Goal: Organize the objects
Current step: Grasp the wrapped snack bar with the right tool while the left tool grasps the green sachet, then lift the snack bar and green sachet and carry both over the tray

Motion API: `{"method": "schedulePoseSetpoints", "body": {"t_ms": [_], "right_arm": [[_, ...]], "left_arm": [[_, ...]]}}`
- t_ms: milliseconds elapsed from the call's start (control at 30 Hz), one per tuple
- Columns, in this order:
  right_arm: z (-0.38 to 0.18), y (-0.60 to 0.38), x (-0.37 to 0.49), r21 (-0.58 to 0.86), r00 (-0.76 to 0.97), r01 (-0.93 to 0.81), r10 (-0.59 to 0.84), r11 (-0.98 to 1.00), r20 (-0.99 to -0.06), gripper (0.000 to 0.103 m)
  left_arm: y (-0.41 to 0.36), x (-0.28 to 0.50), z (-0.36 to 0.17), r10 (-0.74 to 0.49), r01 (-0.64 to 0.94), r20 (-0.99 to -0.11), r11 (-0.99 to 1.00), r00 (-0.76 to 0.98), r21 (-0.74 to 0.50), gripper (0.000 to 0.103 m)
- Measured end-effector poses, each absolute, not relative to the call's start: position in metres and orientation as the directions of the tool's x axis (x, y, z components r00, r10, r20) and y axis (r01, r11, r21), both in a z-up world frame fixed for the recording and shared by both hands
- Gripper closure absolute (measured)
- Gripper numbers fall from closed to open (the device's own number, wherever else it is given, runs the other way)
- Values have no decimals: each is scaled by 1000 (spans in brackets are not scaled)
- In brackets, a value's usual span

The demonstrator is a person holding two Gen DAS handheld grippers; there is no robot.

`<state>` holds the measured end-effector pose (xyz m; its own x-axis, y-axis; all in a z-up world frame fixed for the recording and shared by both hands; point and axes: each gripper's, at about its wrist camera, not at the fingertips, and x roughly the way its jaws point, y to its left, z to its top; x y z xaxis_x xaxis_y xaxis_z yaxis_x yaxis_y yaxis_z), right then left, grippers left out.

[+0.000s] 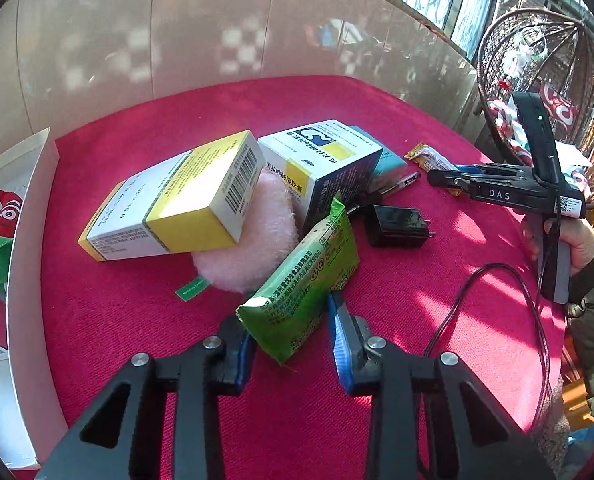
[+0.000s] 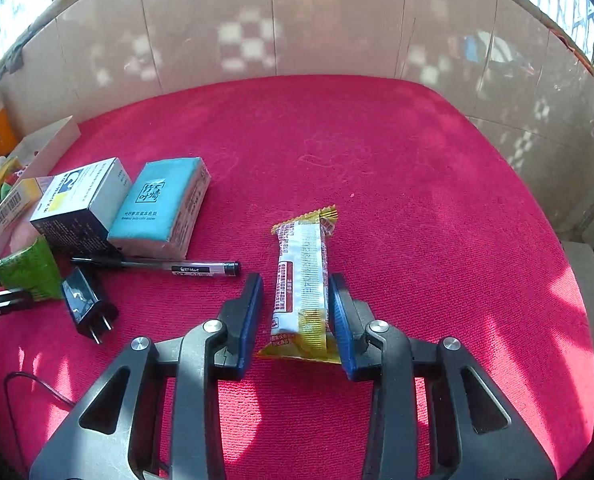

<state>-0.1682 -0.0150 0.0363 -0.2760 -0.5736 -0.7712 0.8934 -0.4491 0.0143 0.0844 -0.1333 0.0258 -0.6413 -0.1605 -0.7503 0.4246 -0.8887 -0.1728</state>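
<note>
red cloth [image 2: 377, 152] bears snack bar [image 2: 303, 280] inside right gripper [image 2: 295, 312].

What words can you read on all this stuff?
"DAS": on the right gripper.
"RT-Mart": on the pen.
"MADE IN CHINA": on the pink puff's green tag.
The boxes, the green packet and the yellow snack bar carry Chinese print too small to read.

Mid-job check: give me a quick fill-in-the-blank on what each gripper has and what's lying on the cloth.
1. The left gripper is closed on a ____ snack packet.
2. The right gripper has a yellow snack bar between its ____ pads.
3. The yellow box leans on a ____ puff.
4. The pen lies beside a black ____.

Missing: green; blue; pink; charger
</note>
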Motion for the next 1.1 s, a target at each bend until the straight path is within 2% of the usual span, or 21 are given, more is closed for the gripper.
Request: {"method": "schedulePoseSetpoints", "body": {"t_ms": [133,400,633,833,1100], "right_arm": [[36,-11,-164,21,-275,891,-576,-453,-770,81],[41,10,-163,123,-269,847,-617,-517,-740,82],[64,39,-153,256,-290,786,-701,-563,-652,82],[100,48,-131,268,-334,779,-737,-566,-587,82],[132,44,-93,262,-290,847,-815,-462,-501,82]], "left_arm": [[-124,85,29,-145,381,-724,-908,-675,-173,94],[-104,92,42,-155,335,-668,-930,-728,-149,94],[-95,108,66,-205,345,-593,-929,-779,-131,94],[-92,118,80,-262,377,-545,-920,-797,-108,94],[-89,133,95,-320,420,-504,-903,-802,-96,94]]}}
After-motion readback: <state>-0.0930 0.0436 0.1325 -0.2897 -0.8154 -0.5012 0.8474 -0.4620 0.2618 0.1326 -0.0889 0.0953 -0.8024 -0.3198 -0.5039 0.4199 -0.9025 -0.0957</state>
